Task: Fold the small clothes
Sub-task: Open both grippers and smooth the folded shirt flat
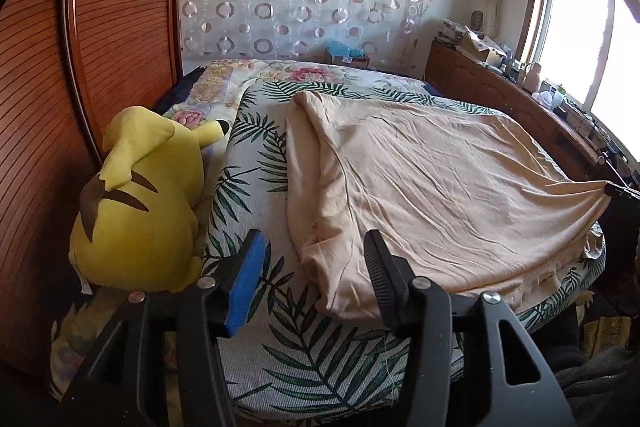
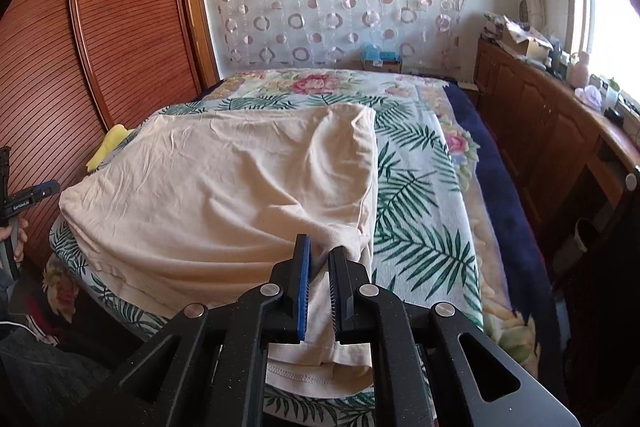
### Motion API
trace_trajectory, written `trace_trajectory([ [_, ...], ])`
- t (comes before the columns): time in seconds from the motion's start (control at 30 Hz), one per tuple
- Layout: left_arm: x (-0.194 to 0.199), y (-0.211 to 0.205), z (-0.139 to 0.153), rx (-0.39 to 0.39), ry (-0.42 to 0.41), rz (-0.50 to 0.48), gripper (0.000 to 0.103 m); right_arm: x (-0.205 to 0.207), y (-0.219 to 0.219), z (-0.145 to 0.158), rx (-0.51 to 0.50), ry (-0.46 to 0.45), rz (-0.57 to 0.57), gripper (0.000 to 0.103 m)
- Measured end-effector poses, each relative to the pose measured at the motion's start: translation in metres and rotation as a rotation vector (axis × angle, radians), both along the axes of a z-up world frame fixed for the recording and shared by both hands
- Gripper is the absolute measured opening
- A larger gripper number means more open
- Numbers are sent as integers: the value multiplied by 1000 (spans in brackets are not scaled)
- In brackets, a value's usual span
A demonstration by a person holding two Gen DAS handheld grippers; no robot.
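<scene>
While the peach garment (image 1: pixel 432 187) lies spread over the leaf-print bedcover (image 1: pixel 288 359), the right gripper (image 2: pixel 320 255) is clamped on its near hem at six o'clock. The left gripper (image 1: pixel 316 251) stands apart, gripping nothing, with a yellow plush toy (image 1: pixel 140 203) at nine o'clock.

One peach cotton garment (image 1: pixel 440 183), one yellow plush toy (image 1: pixel 140 203), one leaf-print bed cover (image 1: pixel 312 359), two black handheld grippers (image 1: pixel 316 267) (image 2: pixel 320 263)

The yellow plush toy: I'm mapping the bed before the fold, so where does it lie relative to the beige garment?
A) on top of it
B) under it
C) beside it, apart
C: the yellow plush toy lies beside the beige garment, leaf-print cover showing between them.
</scene>
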State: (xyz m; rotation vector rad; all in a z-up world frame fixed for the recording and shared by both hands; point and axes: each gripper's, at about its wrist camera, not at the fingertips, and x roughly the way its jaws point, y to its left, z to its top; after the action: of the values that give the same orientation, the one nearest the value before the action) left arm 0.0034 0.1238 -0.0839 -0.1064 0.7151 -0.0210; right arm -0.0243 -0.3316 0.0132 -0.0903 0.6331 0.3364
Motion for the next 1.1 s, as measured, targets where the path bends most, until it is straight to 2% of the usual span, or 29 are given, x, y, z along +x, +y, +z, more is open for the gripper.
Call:
trace_trajectory([
  [0.13, 4, -5, -2, 22, 14, 10, 59, -3, 1, 3, -14, -26, -3, 34],
  [0.27, 5, -10, -4, 35, 20, 0, 59, -8, -1, 7, -27, -43, -24, 45],
  [0.43, 6, -12, -5, 35, 22, 7, 59, -9, 4, 0, -41, -60, -26, 48],
  [0.6, 8, -12, -11, 29, 40, -2, 61, -3, 22, -16, -28, -25, 17, 48],
  [0.67, 10, -12, -14, 22, 51, -8, 79, 3, 30, -23, -19, -12, 35, 49],
  [0.7, 10, -13, -16, 20, 56, -13, 79, 5, 34, -27, -14, -5, 47, 49],
  [0.8, 12, -14, -23, 23, 79, -18, 79, 15, 50, -38, -26, 19, 97, 54],
  [0.9, 12, -13, -29, 21, 91, -3, 79, 20, 61, -48, -54, 24, 132, 54],
  [1.1, 10, -11, -35, -6, 100, 0, 79, 36, 68, -67, -65, 64, 118, 54],
])
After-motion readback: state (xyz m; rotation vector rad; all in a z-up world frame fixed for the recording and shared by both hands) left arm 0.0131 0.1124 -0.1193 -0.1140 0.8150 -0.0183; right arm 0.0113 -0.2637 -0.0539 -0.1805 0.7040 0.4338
